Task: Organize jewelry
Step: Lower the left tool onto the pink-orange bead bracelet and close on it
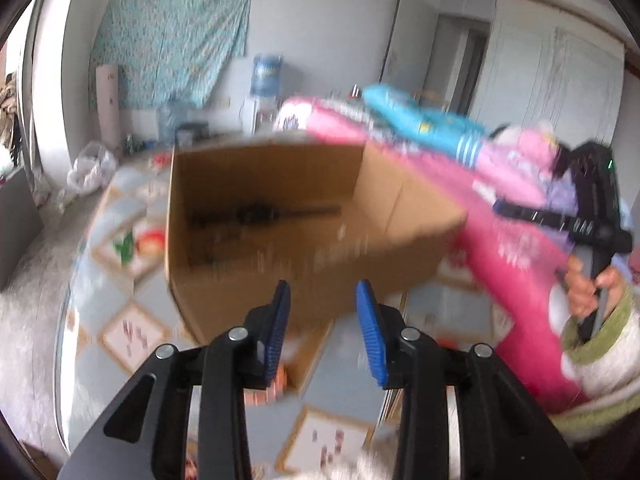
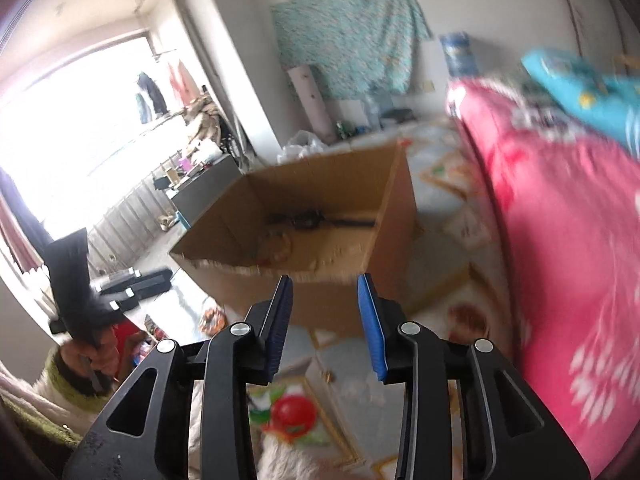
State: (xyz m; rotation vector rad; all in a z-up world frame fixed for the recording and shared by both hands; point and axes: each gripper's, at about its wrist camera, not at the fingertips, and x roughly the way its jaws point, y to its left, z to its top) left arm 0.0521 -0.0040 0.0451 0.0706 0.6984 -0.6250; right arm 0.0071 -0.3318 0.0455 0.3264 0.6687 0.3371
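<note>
1. Left tongs (image 1: 323, 296) and right tongs (image 2: 325, 290): both parted, empty
2. Jewelry (image 2: 280, 246) lies blurred inside cardboard box (image 2: 312, 200) on bed (image 2: 440, 216)
3. Risk: blurred view may cause a misjudged reach, snagging the box rim

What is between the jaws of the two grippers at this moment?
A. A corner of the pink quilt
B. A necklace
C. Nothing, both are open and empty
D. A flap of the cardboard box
C: the left gripper and right gripper both show an empty gap, short of the cardboard box.
</note>
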